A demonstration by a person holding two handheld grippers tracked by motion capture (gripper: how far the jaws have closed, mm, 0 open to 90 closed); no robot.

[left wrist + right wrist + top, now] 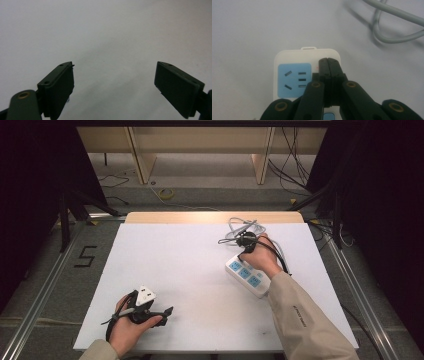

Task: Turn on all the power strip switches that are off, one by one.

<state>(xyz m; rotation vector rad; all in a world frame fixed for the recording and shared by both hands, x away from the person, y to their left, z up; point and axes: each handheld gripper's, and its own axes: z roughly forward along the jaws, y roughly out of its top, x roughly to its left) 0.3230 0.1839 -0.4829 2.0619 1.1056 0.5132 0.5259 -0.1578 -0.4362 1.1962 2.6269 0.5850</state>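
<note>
A white power strip with blue socket faces lies right of the table's middle. Its grey cable is coiled behind it. My right gripper hovers over the strip's far end, held from above by the right hand. In the right gripper view that gripper is shut with nothing between its jaws. Its tips are over the white top of the strip, just right of a blue socket; whether they touch it I cannot tell. My left gripper rests near the front left edge, open over bare table.
The white table top has a wooden strip along its far edge. The grey cable loops just beyond the strip's end. Metal rails run along both sides of the table, with dark curtains and floor cables beyond.
</note>
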